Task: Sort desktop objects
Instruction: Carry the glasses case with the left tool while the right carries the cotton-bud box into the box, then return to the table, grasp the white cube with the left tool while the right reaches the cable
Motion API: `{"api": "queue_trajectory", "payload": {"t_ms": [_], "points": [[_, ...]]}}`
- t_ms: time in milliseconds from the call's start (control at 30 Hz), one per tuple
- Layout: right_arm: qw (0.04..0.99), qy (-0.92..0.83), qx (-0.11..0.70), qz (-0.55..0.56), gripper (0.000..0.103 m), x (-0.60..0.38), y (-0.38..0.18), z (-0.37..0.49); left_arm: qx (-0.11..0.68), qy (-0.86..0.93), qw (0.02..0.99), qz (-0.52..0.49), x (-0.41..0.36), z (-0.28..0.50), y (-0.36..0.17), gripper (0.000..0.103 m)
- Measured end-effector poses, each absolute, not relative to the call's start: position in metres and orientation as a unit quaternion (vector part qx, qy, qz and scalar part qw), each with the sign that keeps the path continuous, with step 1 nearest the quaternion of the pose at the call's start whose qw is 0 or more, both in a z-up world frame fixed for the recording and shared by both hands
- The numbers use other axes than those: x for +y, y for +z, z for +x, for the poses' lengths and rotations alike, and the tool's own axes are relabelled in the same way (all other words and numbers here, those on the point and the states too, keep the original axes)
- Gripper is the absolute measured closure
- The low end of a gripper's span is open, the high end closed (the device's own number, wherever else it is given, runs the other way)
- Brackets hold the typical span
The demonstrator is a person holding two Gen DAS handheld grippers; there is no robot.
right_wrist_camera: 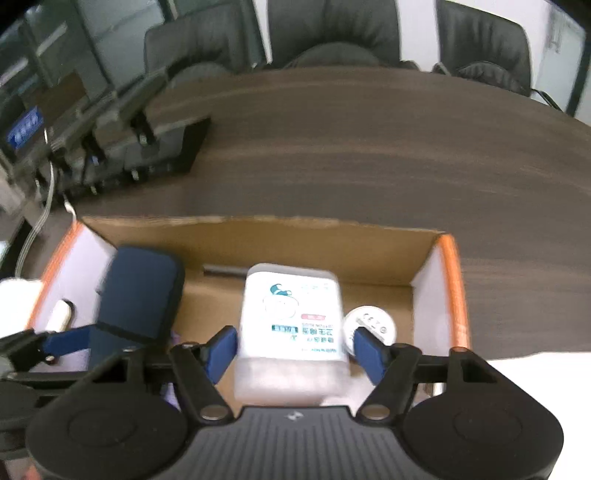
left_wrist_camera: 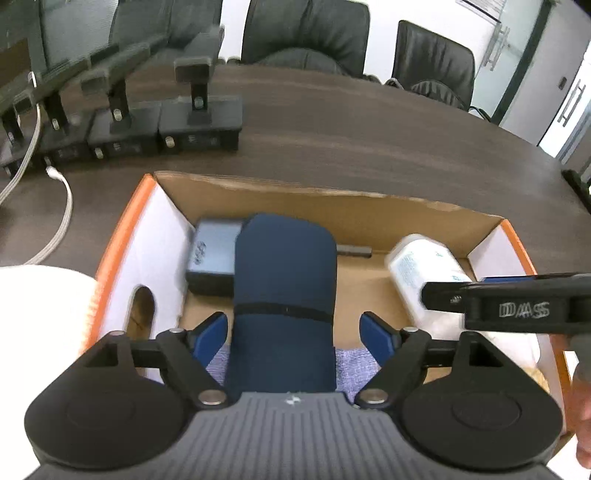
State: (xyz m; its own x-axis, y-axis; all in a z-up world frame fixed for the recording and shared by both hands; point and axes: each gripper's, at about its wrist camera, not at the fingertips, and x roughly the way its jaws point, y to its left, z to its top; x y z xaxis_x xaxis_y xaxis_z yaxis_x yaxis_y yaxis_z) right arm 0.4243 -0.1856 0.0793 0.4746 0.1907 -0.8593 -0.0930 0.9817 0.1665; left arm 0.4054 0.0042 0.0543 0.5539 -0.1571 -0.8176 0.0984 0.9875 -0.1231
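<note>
An open cardboard box (left_wrist_camera: 295,201) with orange edges sits on the dark wooden table (left_wrist_camera: 369,140). My left gripper (left_wrist_camera: 293,332) is open over the box, its blue fingers either side of a navy blue case (left_wrist_camera: 284,280) without touching it. My right gripper (right_wrist_camera: 295,349) is open too, with a white plastic bottle (right_wrist_camera: 291,314) between its fingers, gaps on both sides. The bottle also shows in the left wrist view (left_wrist_camera: 417,273), the case in the right wrist view (right_wrist_camera: 136,299).
In the box lie a grey device (left_wrist_camera: 212,254), a dark pen-like stick (right_wrist_camera: 225,270), a round metal disc (right_wrist_camera: 371,325) and purple cloth (left_wrist_camera: 351,363). Black stands (left_wrist_camera: 199,122) and a white cable (left_wrist_camera: 62,218) are at the table's back left. Black office chairs (left_wrist_camera: 306,33) stand behind.
</note>
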Motion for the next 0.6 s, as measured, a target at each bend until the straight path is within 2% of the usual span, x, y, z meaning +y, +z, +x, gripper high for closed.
{"api": "queue_trajectory", "payload": {"t_ms": [33,167,267,600], "points": [[0.860,0.080,0.502,0.052,0.025,-0.188,0.089,0.417,0.459,-0.073,0.885,-0.031,0.006,0.400,0.062,0.016],[0.870,0.078,0.484,0.038,0.024,-0.190,0.121,0.387,0.446,-0.060,0.893,-0.025,0.015,0.373,0.095,0.012],[0.878,0.076,0.471,0.036,0.023,-0.189,0.140,0.357,0.433,-0.050,0.899,-0.029,0.026,0.343,0.116,0.004],[0.905,0.144,0.400,-0.001,0.016,-0.173,0.151,0.200,0.355,-0.047,0.934,-0.004,0.043,0.189,0.126,0.000]]}}
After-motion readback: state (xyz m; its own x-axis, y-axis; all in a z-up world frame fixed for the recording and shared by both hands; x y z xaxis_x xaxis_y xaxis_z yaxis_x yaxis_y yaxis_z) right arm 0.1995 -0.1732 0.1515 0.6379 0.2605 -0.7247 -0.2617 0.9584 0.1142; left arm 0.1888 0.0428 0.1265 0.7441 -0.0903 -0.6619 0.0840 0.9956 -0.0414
